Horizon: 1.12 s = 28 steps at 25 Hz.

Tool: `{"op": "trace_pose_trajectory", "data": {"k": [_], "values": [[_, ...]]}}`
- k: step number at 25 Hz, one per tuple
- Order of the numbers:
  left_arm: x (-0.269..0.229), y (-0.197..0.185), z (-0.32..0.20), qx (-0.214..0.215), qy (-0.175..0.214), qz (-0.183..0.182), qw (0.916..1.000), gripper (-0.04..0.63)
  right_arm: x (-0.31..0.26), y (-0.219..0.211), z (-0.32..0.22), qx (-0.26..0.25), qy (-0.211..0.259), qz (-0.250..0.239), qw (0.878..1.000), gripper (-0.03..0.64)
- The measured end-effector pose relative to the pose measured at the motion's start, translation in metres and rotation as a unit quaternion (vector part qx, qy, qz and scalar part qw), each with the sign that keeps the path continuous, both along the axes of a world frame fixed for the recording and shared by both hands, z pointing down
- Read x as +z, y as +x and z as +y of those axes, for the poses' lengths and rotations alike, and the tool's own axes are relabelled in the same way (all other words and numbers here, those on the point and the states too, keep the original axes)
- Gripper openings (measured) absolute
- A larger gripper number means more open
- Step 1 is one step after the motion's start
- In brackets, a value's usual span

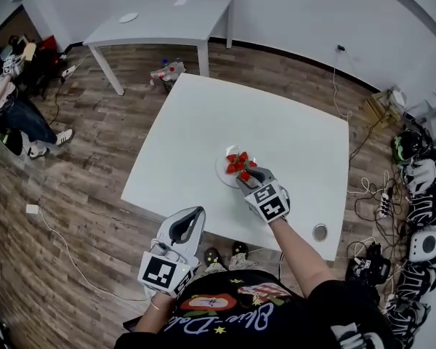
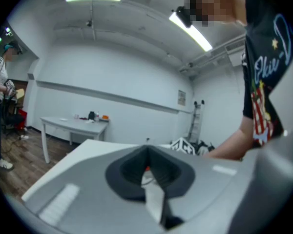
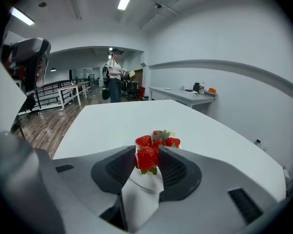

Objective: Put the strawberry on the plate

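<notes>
Gripping one strawberry [image 3: 147, 159] between its jaws, the right gripper [image 1: 248, 174] hovers at the near edge of the plate [image 1: 221, 173], where other strawberries [image 1: 237, 163] already lie. By my judgement, only the release is left. The left gripper [image 1: 194, 215] hangs well away from the plate, jaws together and empty. The script lettering on the person's shirt [image 1: 225, 311] cannot be read with any certainty.

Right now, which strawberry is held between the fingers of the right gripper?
The nearest strawberry, clamped in the right gripper; the other strawberries lie beyond it on the plate.
</notes>
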State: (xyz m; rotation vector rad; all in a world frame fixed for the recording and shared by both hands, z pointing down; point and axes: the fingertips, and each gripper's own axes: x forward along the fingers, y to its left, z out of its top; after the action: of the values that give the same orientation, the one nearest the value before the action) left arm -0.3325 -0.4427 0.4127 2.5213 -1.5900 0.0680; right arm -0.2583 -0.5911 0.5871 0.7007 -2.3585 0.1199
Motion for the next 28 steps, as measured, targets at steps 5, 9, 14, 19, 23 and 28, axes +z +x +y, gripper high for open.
{"op": "trace_pose_trajectory", "data": {"k": [5, 9, 14, 19, 23, 28], "values": [[0.009, -0.004, -0.006, -0.011, -0.016, -0.004, 0.9998, -0.003, 0.021, -0.004, -0.01, -0.005, -0.003, 0.021, 1.0, 0.153], [0.01, -0.01, -0.013, -0.028, -0.021, -0.006, 0.9994, -0.003, 0.025, -0.006, -0.013, -0.019, 0.001, 0.018, 1.0, 0.153], [0.01, -0.011, -0.012, -0.03, -0.023, -0.009, 0.9992, -0.003, 0.019, -0.007, -0.011, -0.015, 0.014, 0.0, 1.0, 0.155], [0.009, -0.014, -0.008, -0.036, -0.02, -0.006, 0.9991, -0.003, -0.009, -0.007, -0.012, 0.007, 0.049, -0.042, 0.998, 0.155], [0.006, -0.018, -0.006, -0.05, -0.013, -0.009, 0.9986, -0.003, -0.049, 0.002, -0.002, 0.019, 0.067, -0.117, 0.991, 0.155], [0.004, -0.025, -0.003, -0.063, -0.006, -0.016, 0.9978, -0.003, -0.08, 0.013, 0.014, 0.018, 0.076, -0.166, 0.983, 0.056]]}}
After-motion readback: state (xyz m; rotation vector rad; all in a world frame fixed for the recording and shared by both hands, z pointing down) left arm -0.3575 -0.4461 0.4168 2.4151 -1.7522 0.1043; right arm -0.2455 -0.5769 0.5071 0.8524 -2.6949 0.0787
